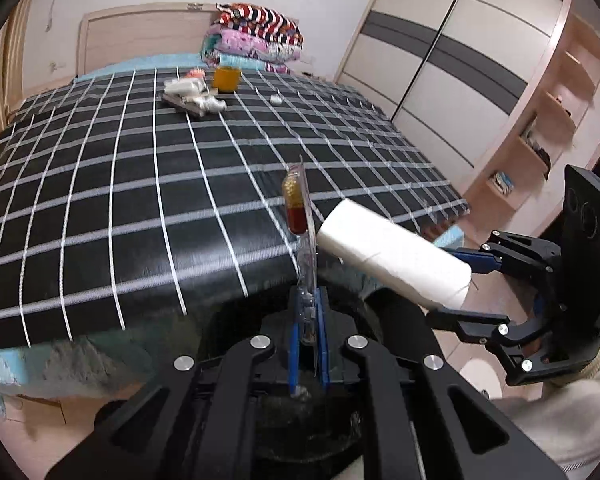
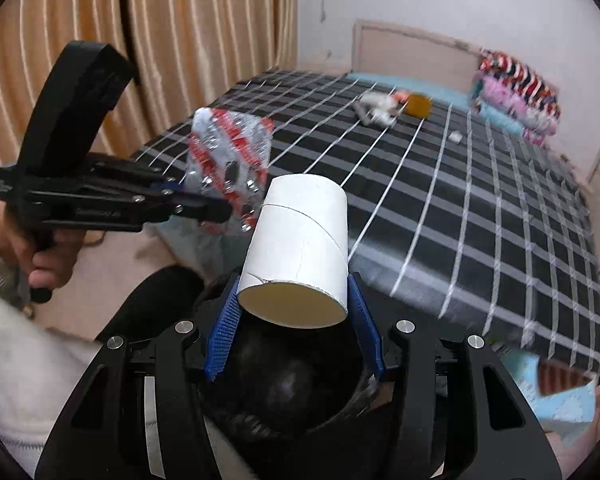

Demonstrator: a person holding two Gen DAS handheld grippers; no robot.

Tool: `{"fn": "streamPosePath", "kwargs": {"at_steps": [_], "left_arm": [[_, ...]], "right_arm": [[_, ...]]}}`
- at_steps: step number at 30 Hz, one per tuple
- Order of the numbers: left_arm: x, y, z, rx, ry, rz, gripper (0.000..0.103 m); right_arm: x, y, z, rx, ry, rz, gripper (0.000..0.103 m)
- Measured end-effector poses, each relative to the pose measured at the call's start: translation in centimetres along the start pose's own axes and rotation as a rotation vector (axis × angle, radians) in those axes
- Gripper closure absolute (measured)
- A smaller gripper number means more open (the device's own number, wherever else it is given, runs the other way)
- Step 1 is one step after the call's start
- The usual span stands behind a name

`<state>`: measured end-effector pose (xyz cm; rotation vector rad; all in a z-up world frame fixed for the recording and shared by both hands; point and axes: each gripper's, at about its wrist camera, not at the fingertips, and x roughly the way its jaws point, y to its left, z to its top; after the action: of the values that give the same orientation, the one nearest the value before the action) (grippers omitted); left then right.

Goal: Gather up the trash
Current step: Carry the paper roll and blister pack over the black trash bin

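The left hand-held gripper [image 1: 308, 320] is pressed together on a thin pill blister pack [image 1: 300, 216], which it grips by one edge so the sheet stands up edge-on from the blue pads; in the right wrist view the same pack shows its silver and red printed face. The right hand-held gripper [image 2: 296, 320] pinches a white cardboard tube [image 2: 300, 240] across its width, one blue pad on either side of the near end, with the open mouth facing the camera.

Both pieces of trash hang just off the foot of the bed [image 1: 100, 208], directly above a dark round bin [image 2: 284, 392] that sits on the floor below the grippers. The tube lies just beside the blister pack, to its right in the left wrist view, apparently not touching it.

The step in hand looks like the drop into the bin. To do it well, each piece should be centred over the bin's opening rather than its rim before the jaws part. The tube is wide and tilted, so it is best lowered close to the mouth. The blister pack is light and flat and may flutter aside, so release it low and let it fall edge-first.

More litter [image 1: 192, 96] and an orange jar [image 1: 226, 78] lie far up the bed near the folded blankets [image 1: 256, 36], well apart from the bin.
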<state>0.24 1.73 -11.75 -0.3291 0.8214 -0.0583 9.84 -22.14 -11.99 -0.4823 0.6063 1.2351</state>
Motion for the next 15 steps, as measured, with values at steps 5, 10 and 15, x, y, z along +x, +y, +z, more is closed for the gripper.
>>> {"fn": "streamPosePath", "kwargs": {"at_steps": [5, 10, 15], "left_arm": [[1.4, -0.1, -2.5, 0.017, 0.066, 0.014, 0.096], [3.6, 0.4, -4.7, 0.011, 0.145, 0.024, 0.096], [6.7, 0.8, -6.8, 0.023, 0.233, 0.066, 0.096]], "right_arm": [[1.6, 0.7, -2.4, 0.034, 0.079, 0.058, 0.051], [3.4, 0.1, -4.4, 0.091, 0.151, 0.106, 0.051], [6.0, -1.2, -6.0, 0.161, 0.223, 0.1, 0.051]]}}
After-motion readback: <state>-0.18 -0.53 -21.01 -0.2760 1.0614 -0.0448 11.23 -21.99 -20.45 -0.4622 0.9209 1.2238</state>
